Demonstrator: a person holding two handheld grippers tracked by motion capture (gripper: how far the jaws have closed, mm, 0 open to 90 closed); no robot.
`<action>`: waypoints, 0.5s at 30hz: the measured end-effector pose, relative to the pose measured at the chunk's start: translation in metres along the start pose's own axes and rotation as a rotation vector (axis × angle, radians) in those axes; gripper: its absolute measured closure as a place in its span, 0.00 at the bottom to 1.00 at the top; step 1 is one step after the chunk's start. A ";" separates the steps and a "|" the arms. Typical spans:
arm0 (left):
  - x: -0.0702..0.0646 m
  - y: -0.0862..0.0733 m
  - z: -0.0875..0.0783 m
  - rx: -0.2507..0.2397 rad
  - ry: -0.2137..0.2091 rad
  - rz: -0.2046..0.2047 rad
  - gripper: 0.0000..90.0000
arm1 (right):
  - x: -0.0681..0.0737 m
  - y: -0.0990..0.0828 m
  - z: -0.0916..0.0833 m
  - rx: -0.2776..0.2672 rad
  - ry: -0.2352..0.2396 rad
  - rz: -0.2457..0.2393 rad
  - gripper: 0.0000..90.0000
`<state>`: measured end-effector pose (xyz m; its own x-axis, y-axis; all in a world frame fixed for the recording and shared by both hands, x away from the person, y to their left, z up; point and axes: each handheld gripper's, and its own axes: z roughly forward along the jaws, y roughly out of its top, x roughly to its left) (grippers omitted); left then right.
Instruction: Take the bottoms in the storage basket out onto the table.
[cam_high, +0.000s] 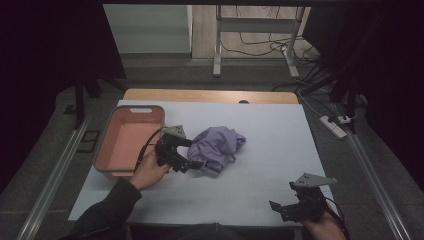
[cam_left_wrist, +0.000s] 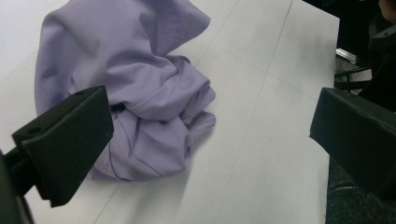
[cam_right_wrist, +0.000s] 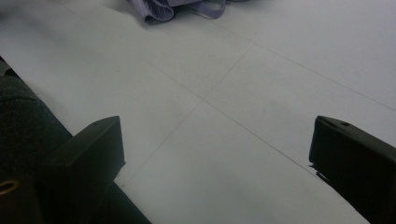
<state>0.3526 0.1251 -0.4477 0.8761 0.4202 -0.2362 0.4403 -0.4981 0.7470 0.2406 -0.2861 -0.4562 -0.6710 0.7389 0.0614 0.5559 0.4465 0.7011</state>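
My left claw (cam_left_wrist: 210, 135) is gaping wide, jaws straddling the crumpled lilac cloth garment (cam_left_wrist: 135, 93) just ahead, lining up a pinch on its bunched folds. Behind it, the salmon-pink plastic bin (cam_high: 129, 141) is waiting. Right claw (cam_high: 295, 205) is idling, released, well apart.

White table (cam_high: 260, 185), crumpled lilac garment (cam_high: 218, 149), pink tub (cam_high: 129, 142)

Purple cloth (cam_right_wrist: 177, 7) cut off by top edge (right gripper view).
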 end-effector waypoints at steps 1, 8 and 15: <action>0.000 -0.001 -0.001 0.003 0.000 0.003 0.00 | 0.000 0.000 0.000 0.000 0.000 0.000 0.04; -0.003 -0.006 -0.004 -0.004 0.005 -0.010 0.00 | 0.000 0.000 0.000 0.001 0.000 0.000 0.04; -0.004 -0.010 -0.009 -0.005 0.018 -0.015 0.00 | 0.000 0.000 0.000 0.002 -0.002 -0.003 0.04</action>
<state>0.3428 0.1349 -0.4485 0.8657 0.4413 -0.2363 0.4524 -0.4878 0.7466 0.2406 -0.2856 -0.4565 -0.6719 0.7384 0.0580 0.5548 0.4499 0.6998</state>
